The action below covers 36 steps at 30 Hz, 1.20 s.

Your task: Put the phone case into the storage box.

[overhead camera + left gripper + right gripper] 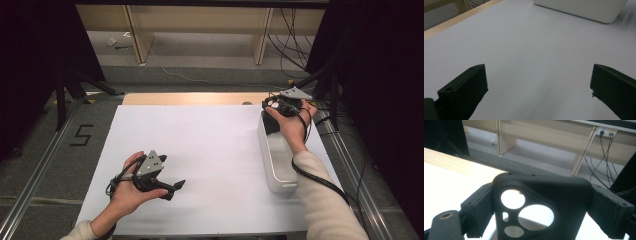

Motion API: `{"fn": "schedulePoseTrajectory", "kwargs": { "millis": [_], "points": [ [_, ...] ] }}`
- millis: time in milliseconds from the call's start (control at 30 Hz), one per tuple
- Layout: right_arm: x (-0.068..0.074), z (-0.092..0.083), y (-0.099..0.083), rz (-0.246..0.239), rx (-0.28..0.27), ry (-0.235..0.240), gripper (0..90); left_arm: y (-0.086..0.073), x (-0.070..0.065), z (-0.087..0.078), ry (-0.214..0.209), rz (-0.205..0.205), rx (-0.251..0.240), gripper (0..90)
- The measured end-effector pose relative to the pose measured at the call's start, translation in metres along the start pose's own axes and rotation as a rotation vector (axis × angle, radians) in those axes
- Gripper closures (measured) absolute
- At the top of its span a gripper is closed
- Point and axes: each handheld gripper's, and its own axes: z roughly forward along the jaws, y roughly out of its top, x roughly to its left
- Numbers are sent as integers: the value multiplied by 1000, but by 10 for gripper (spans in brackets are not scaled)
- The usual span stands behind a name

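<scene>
The black phone case sits upright between the jaws of your right gripper, which pinch it by its two side edges above the far end of the white tray at the right side of the table. Your left gripper rests low over the bare white tabletop near you, jaws spread wide with nothing between them.

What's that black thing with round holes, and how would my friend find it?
Start at the white table and go to the long white tray on its right side. At the tray's far end, the right gripper is clamped on a black phone case. Its cut-out camera holes set it apart from everything nearby.
</scene>
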Motion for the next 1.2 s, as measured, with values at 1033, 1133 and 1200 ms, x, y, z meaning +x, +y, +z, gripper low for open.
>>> {"fn": "schedulePoseTrajectory", "kwargs": {
  "millis": [1033, 1133, 1200],
  "points": [
    [-1, 8, -2, -6, -2, -2, 129, 0, 0, 0, -2, 1, 0, 7],
    [-2, 9, -2, 2, 0, 6, 125, 0, 0, 0, -4, 1, 0, 7],
    [-2, 10, -3, 7, 1, 16, 115, 0, 0, 0, -2, 1, 0, 7]
  ]
}}
